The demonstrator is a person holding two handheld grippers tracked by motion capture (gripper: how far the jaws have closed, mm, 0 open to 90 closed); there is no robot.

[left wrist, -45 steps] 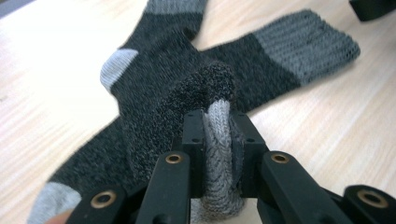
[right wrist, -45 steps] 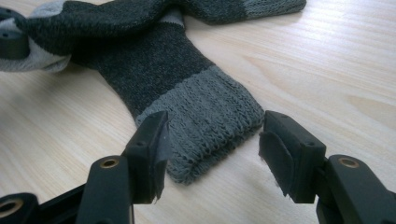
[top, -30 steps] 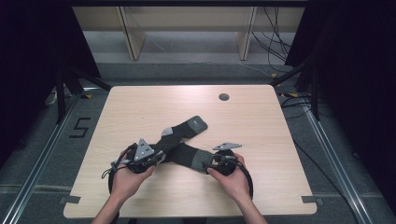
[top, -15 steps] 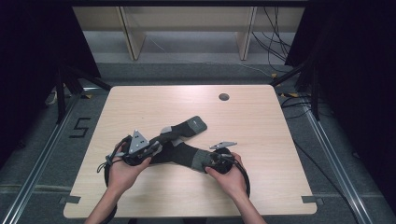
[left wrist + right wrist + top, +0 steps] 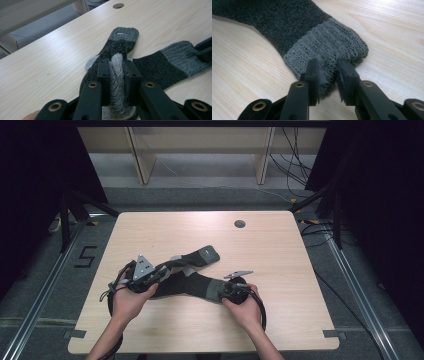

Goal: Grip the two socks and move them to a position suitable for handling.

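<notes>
Two dark grey socks lie crossed on the wooden table (image 5: 280, 245). One sock (image 5: 192, 260) runs from my left gripper (image 5: 167, 270) to its cuff (image 5: 124, 35) farther back. That gripper (image 5: 117, 70) is shut on the sock's pale grey toe end, lifted a little off the table. The other sock (image 5: 192, 284) lies flat toward the right, its lighter ribbed cuff (image 5: 329, 47) bunched between the pads of my right gripper (image 5: 327, 72). Those jaws have just been closing and now pinch the cuff. The right gripper (image 5: 222, 290) rests low on the table.
A round cable hole (image 5: 239, 224) sits near the table's back right. Dark frames and cables stand beyond the table's sides. Shelving legs rise behind the far edge. Bare wood lies on all sides of the socks.
My left gripper has lifted slightly with the sock's toe end in it. The right hand has stayed in place at the second sock's cuff.
</notes>
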